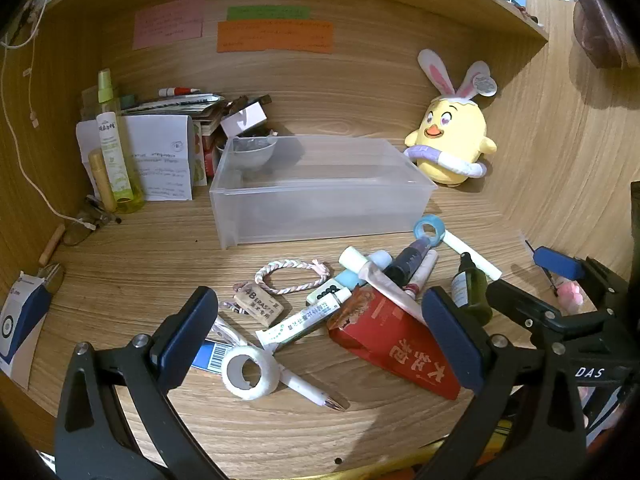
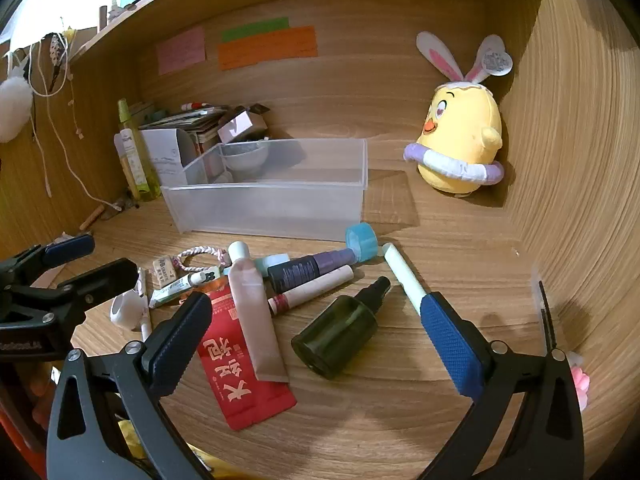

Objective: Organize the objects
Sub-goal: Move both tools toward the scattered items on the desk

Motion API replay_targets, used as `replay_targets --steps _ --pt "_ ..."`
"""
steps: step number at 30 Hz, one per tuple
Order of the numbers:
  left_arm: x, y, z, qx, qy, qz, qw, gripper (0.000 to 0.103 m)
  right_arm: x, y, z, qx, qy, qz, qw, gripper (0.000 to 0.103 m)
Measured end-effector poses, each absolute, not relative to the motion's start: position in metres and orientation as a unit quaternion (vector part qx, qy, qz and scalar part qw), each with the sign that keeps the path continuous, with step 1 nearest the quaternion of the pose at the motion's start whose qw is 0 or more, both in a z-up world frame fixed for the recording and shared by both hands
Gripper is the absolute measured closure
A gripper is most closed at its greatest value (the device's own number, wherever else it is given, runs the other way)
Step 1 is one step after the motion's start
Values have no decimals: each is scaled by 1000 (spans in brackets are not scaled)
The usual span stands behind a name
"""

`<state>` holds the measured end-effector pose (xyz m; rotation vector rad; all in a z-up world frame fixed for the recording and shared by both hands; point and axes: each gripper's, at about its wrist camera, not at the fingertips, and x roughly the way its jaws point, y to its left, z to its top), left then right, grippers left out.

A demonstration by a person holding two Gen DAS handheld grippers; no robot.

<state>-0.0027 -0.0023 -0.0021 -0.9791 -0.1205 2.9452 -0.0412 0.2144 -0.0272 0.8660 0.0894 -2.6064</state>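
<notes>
A clear plastic bin (image 1: pixel 320 200) (image 2: pixel 272 208) stands on the wooden desk, with only a small bowl (image 1: pixel 254 150) seen through its back left corner. In front lies a pile: a red packet (image 1: pixel 400 344) (image 2: pixel 236 364), a dark green spray bottle (image 2: pixel 340 332) (image 1: pixel 472 292), a pink tube (image 2: pixel 256 316), a purple bottle (image 2: pixel 312 268), an eraser (image 1: pixel 260 304), a white tape roll (image 1: pixel 250 372), a braided band (image 1: pixel 292 276), a blue tape roll (image 2: pixel 362 242). My left gripper (image 1: pixel 320 328) is open above the pile. My right gripper (image 2: pixel 316 332) is open around the green bottle, not touching it.
A yellow plush chick (image 1: pixel 452 140) (image 2: pixel 460 144) sits at the back right corner. Bottles, papers and boxes (image 1: pixel 152 148) crowd the back left. Sticky notes (image 1: pixel 276 36) hang on the back wall. A wooden side wall (image 2: pixel 580 200) rises at the right.
</notes>
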Motion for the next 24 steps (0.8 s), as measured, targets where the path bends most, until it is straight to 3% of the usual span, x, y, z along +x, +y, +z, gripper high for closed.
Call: replay_targets --steps 24 --pt "-1 -2 -2 -315 -40 948 25 0 -41 214 -29 316 23 -928 199 0"
